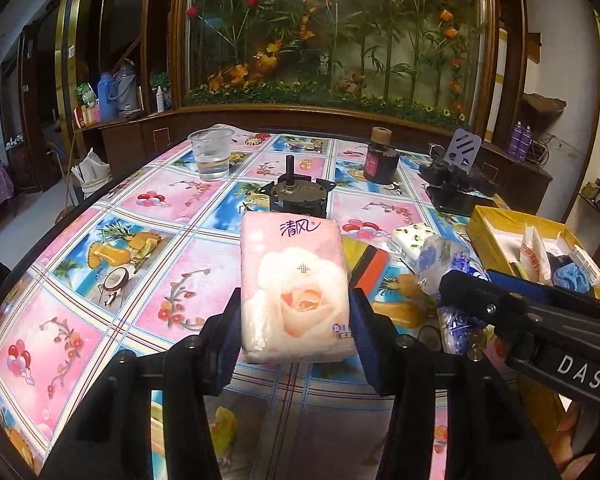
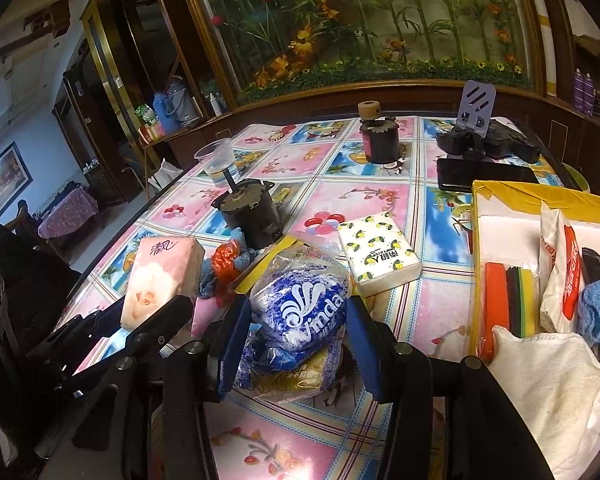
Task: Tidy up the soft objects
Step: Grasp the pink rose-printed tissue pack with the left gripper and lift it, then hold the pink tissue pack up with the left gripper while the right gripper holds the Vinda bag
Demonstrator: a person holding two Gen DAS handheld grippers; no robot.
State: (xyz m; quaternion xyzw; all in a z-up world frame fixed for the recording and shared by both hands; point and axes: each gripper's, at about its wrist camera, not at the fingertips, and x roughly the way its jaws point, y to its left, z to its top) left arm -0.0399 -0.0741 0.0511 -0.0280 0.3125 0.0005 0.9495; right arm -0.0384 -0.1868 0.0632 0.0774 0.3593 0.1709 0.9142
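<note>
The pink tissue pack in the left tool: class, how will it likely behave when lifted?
The pink tissue pack likely squashes slightly: it is soft paper in film. Probably light for its size. Its glossy wrapper may slip between the left tool's pads.

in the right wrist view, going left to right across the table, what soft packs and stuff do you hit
pink tissue pack → blue Vinda pack → lemon-print tissue pack → yellow box
</note>
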